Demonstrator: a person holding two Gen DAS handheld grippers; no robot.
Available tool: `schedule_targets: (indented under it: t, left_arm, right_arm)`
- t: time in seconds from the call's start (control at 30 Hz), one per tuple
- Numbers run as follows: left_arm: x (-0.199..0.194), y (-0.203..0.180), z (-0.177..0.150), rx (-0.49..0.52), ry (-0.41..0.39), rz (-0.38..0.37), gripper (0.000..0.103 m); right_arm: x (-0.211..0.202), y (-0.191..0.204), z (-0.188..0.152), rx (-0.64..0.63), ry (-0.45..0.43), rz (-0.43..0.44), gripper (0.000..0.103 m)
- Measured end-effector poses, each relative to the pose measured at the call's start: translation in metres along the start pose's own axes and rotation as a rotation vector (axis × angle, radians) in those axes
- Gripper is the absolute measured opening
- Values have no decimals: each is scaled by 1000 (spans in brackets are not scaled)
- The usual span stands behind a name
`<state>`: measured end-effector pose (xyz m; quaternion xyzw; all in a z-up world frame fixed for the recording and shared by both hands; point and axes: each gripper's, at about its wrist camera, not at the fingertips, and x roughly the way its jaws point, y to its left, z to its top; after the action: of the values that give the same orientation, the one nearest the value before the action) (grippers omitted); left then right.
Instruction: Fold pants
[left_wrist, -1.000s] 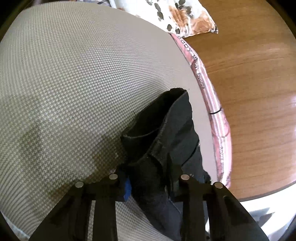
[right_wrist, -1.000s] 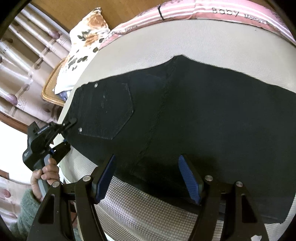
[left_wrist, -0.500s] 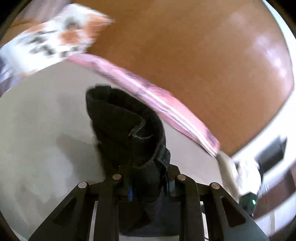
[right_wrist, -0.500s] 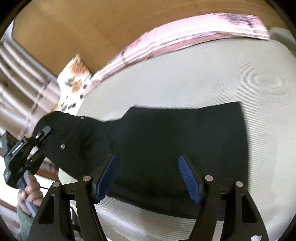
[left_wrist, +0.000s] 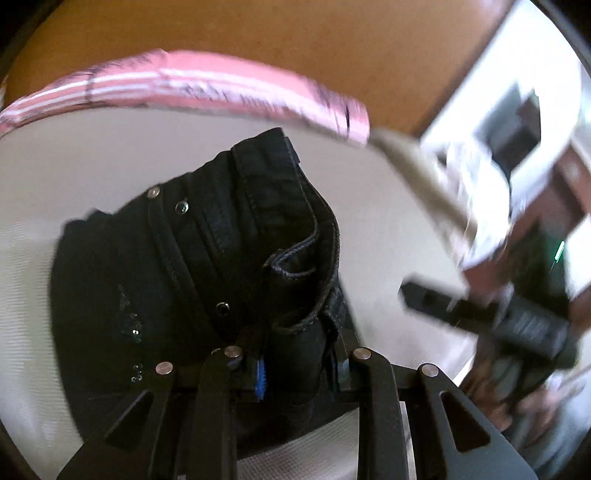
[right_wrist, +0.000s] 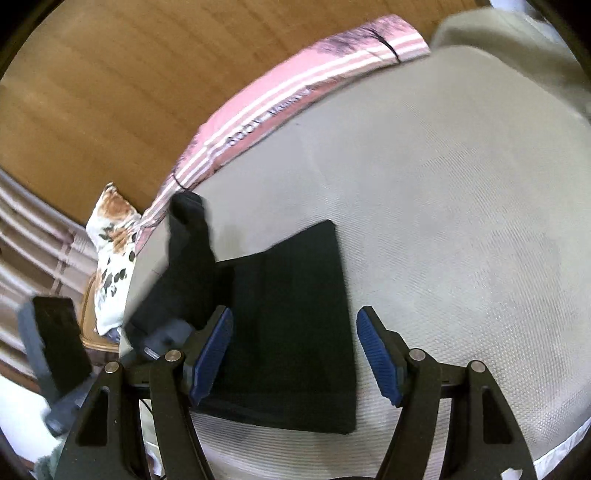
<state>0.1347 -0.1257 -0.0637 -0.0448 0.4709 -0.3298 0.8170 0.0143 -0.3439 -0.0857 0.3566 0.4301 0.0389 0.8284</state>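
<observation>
The black pants (right_wrist: 295, 325) lie on a grey woven bed surface (right_wrist: 461, 221), the leg part flat and folded. My left gripper (left_wrist: 295, 369) is shut on the waistband end of the pants (left_wrist: 207, 266) and holds it lifted above the bed; rivets and a belt loop show. In the right wrist view this raised end (right_wrist: 188, 236) stands up at the left. My right gripper (right_wrist: 295, 354) is open and empty, its blue pads (right_wrist: 376, 358) on either side of the flat pants, just above them.
A pink striped blanket (right_wrist: 280, 107) runs along the bed's far edge against a wooden wall (right_wrist: 110, 74). A floral pillow (right_wrist: 110, 236) lies at the left. The right gripper's body (left_wrist: 491, 317) shows in the left wrist view.
My left gripper has swung the waistband end up and over towards the legs. The right gripper has stayed open over the pants while its view turned.
</observation>
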Motion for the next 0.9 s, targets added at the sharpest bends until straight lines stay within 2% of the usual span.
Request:
schedule_targets:
  t: [0.13,0.23,0.3,0.37,0.43,0.5,0.63,0.8,0.9]
  left_arm:
    - [23,-16,-20,80,69,68,28]
    - [17,-24,-15,82,97,50,37]
    - [8,-32,-15,133,100,63,45]
    - [-6,-39,-20,190,93,40,46]
    - [-22,-40,-24,201,71,13,49]
    - [-37,-28,-26,187,38,25,56]
    - [-56,13,-22,83,-17,109,56]
    - [-57,71,-26,-72,-8,204,56]
    - [-49,88,-33,-120,21,206,56]
  right_arm:
    - [9,-10,3,28,32,42,68]
    - [18,-13,3,31,66,87,68]
    - [28,-12,7,33,99,130,69]
    - [39,-11,8,38,131,174,69]
    - [49,-13,11,40,163,213,69]
    - [62,-13,15,41,191,231,69]
    - [82,-12,25,26,217,260,69]
    - [98,-13,38,8,224,308,69]
    - [112,-12,45,6,245,363,69]
